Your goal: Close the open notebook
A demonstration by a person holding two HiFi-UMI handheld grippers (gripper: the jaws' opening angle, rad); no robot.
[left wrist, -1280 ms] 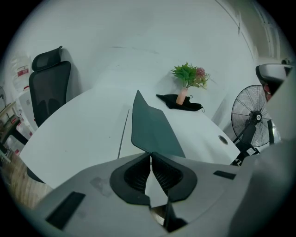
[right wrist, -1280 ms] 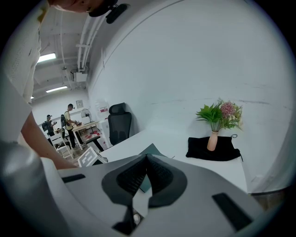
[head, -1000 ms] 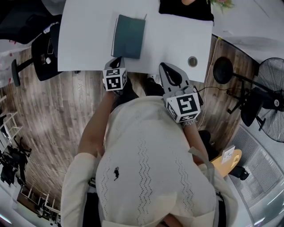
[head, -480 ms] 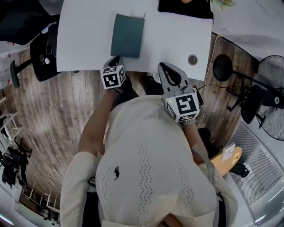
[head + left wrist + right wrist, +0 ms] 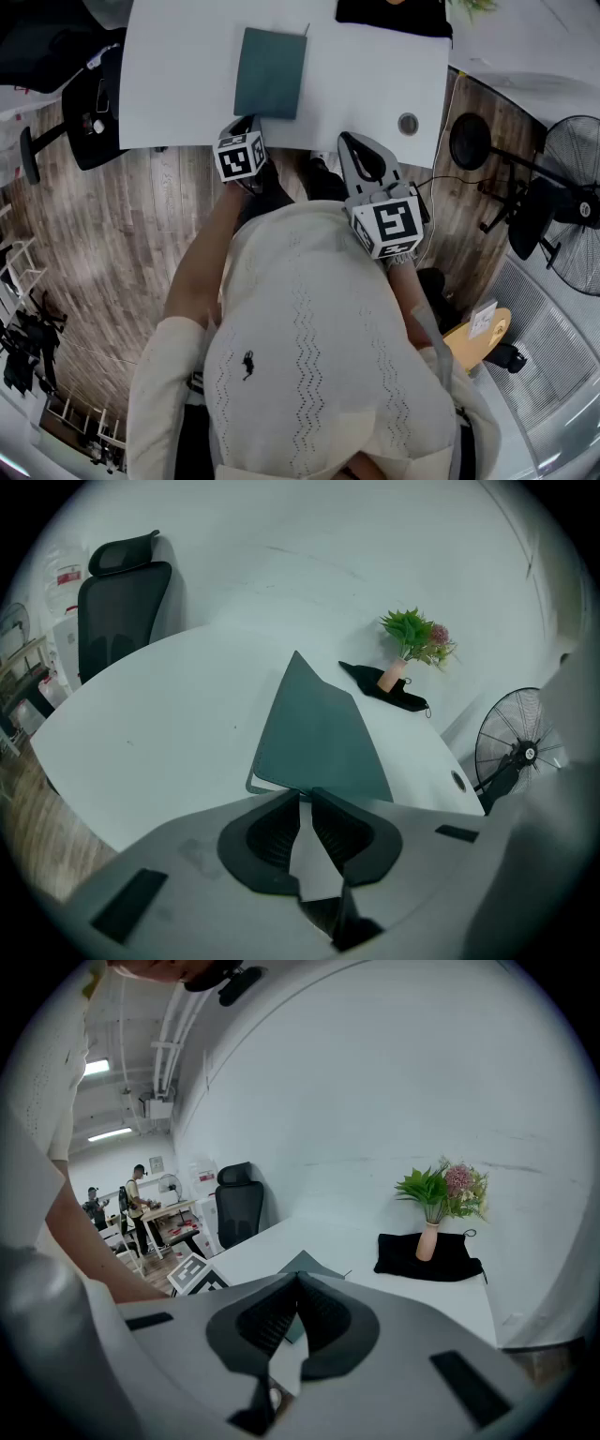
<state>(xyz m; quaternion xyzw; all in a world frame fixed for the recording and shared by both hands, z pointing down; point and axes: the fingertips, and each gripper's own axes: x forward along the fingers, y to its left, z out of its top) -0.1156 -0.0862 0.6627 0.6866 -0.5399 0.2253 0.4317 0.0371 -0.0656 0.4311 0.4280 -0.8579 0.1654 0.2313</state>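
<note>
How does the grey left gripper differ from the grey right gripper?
The left gripper has its jaws slightly apart, having just been opening, with nothing between them; the right gripper has its jaws together. The left gripper points at the near edge of the dark teal notebook; the right gripper sits off to the notebook's right. Both are empty, at the near edge of the white table.

Head view: above, steeply down; table [image 5: 178,84] at 12 o'clock. Gripper views: low, close, across table. All share notebook [image 5: 270,73].

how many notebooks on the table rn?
1: the dark green notebook, closed, near the front edge of the white table. The black cloth at the far edge might hide another.
</note>
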